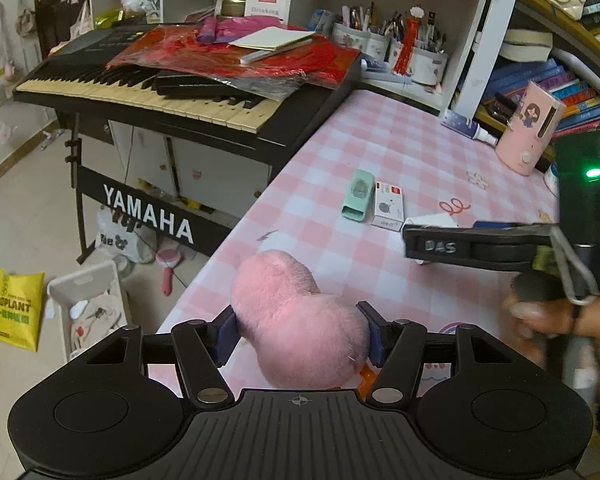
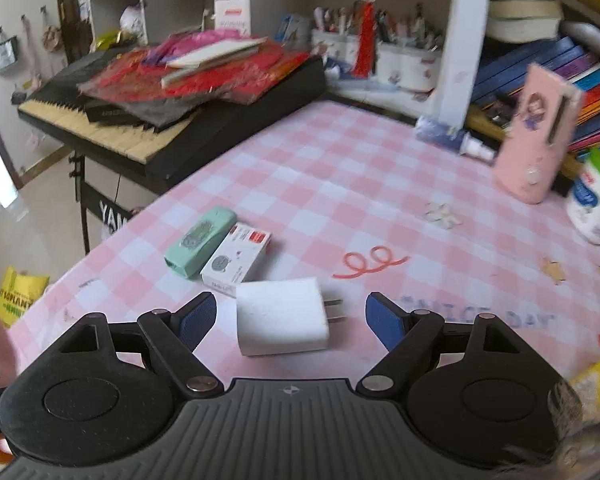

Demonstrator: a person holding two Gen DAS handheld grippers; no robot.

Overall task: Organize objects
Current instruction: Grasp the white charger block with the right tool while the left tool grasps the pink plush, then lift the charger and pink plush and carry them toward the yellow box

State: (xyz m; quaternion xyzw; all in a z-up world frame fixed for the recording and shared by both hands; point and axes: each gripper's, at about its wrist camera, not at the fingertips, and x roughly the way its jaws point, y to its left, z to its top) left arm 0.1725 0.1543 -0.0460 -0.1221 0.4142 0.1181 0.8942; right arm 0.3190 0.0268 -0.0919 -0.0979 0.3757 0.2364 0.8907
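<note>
My left gripper [image 1: 298, 330] is shut on a pink plush toy [image 1: 296, 316], held over the near left edge of the pink checked table [image 1: 380, 152]. My right gripper [image 2: 290, 316] is open, its blue pads either side of a white plug adapter [image 2: 280, 322] lying on the table [image 2: 340, 160], not touching it. Beyond lie a mint green case [image 2: 200, 240] and a small white box [image 2: 236, 258], side by side; both also show in the left wrist view, the case [image 1: 354, 196] and the box [image 1: 389, 204]. The right gripper's body [image 1: 476, 246] shows at the right.
A Yamaha keyboard [image 1: 172, 92] piled with red bags stands left of the table. A pink humidifier [image 2: 536, 136], a spray bottle [image 2: 456, 136] and a white lotion bottle [image 2: 594, 204] stand at the far right. Pen pots [image 1: 396, 46] and books [image 1: 560, 88] fill the shelves behind. A bin [image 1: 88, 312] sits on the floor.
</note>
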